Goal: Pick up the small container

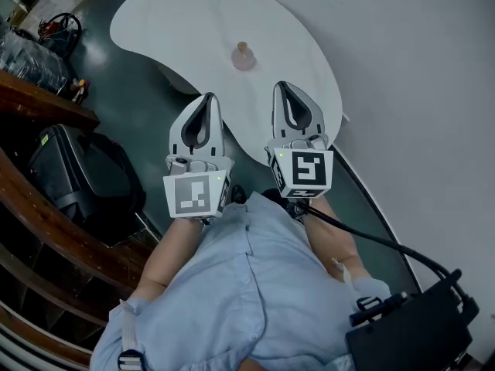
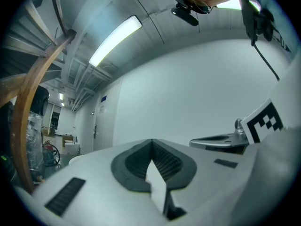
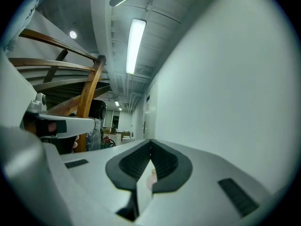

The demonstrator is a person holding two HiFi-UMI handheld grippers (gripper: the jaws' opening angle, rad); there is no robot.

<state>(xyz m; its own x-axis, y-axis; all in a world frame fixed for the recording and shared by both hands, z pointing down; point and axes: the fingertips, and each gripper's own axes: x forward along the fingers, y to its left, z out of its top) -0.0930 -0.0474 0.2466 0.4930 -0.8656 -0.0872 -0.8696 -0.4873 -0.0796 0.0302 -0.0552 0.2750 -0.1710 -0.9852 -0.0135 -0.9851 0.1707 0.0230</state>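
Tongs first: my left tongs (image 1: 208, 97) and right tongs (image 1: 279, 85) are both clenched, tip pressed to tip with nothing caught between them. Each is held out level in front of the person's pale blue shirt (image 1: 247, 284). They sit side by side, just apart, over the dark floor (image 1: 143, 107) at the near edge of the white curved table (image 1: 178, 22). The small container (image 1: 243, 56), a pinkish pot with a narrower top, stands upright on that table, beyond both tips and between the 2 lines they point along; neither tongs touches it. In the right gripper view I see it as a small pale shape through the slot behind the closed tips, far off. The left gripper view shows white wall (image 2: 197, 88) past its tips, with the right tongs' marker cube (image 2: 265, 121) at the right edge. On the floor to the left lies a black case (image 1: 77, 180) beside a wooden railing (image 1: 46, 99). A black cable (image 1: 371, 242) runs from the right tongs to a black box (image 1: 418, 331) at the near right.
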